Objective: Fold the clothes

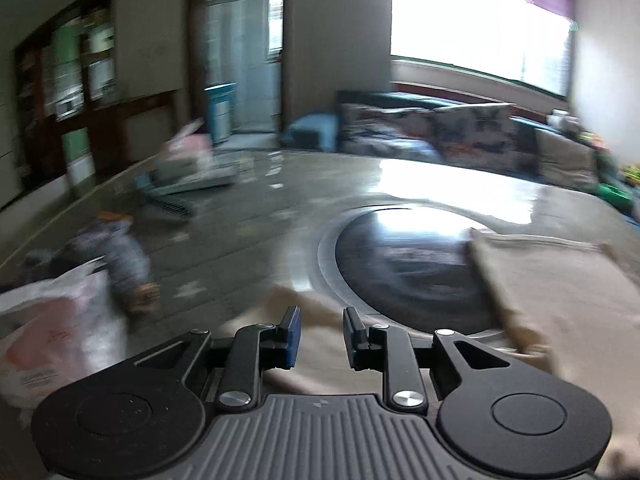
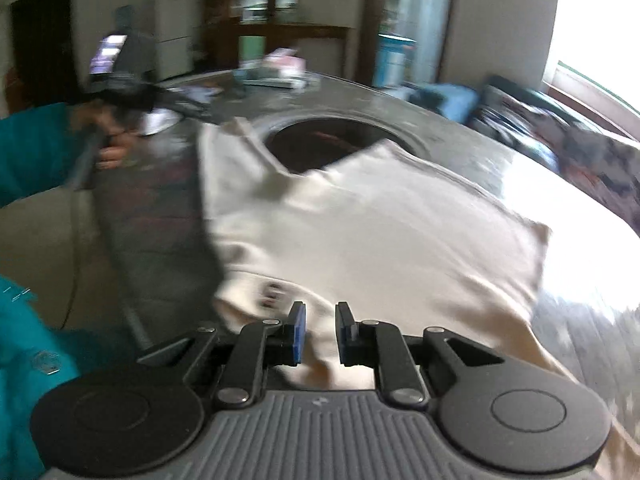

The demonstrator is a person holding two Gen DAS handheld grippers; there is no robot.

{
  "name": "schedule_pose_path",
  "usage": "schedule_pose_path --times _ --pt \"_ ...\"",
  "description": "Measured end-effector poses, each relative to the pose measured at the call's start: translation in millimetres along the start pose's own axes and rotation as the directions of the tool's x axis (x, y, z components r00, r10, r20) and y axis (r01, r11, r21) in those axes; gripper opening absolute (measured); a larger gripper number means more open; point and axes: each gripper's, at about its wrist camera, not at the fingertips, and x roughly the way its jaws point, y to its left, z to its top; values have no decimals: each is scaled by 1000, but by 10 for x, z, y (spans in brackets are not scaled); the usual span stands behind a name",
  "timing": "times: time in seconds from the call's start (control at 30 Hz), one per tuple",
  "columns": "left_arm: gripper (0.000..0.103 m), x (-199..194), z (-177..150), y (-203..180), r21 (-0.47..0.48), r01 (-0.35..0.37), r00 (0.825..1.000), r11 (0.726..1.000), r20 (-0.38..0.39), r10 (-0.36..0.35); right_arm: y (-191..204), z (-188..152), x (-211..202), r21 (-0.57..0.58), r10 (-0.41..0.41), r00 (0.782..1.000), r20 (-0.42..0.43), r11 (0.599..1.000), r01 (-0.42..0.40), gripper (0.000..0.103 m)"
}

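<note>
A cream garment (image 2: 380,232) lies spread on the glossy table, one edge lapping over the dark round inset (image 2: 320,140). A small dark label (image 2: 271,294) shows near its collar. My right gripper (image 2: 320,334) is low over the near hem, open, with a ridge of cloth between its fingers. In the left wrist view the garment (image 1: 560,304) lies to the right and also runs under my left gripper (image 1: 322,338), which is open. The right wrist view shows the left gripper (image 2: 120,76), blurred, held by a hand (image 2: 114,148) in a teal sleeve.
On the marble table (image 1: 248,240) are a plastic bag (image 1: 52,332) at near left, a small patterned bundle (image 1: 120,264), and a stack of boxes and papers (image 1: 188,176) at the far side. A sofa with cushions (image 1: 460,136) stands behind under a bright window.
</note>
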Motion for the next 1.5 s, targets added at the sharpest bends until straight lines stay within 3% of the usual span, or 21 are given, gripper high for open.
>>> schedule_pose_path --times 0.17,0.4,0.67,0.8,0.93,1.1,1.23,1.37,1.43,1.5 --pt "30 -118 2 -547 84 189 982 978 -31 -187 -76 -159 101 73 -2 1000 -30 997 4 14" --pt "37 -142 -57 -1321 180 402 915 898 -97 -391 -370 -247 -201 206 -99 994 47 975 87 14" --pt "37 -128 -247 -2044 277 549 836 788 -197 -513 -861 -602 -414 415 -267 963 34 881 230 14" --pt "37 -189 -361 -2360 331 599 801 729 -237 -550 -1057 -858 -590 470 -404 915 -26 803 368 15" --pt "37 -216 -453 -2487 363 622 782 693 -268 -562 -1292 -1148 -761 542 -533 839 -114 674 502 17" --pt "37 -237 -553 -2620 394 645 764 655 -303 -570 -1497 -1433 -926 614 -620 763 -184 534 581 29" --pt "37 -231 -576 -2652 405 643 765 650 -305 -567 -1663 -1593 -929 665 -618 760 -201 483 570 30" --pt "37 -240 -580 -2665 416 641 767 645 -305 -565 -1761 -1636 -907 681 -615 766 -187 481 552 28" --pt "38 -247 -588 -2672 427 639 768 640 -303 -564 -1793 -1606 -895 674 -616 766 -186 488 555 12" --pt "38 -257 -601 -2679 440 636 770 634 -301 -563 -1838 -1543 -869 657 -626 757 -187 494 570 8"
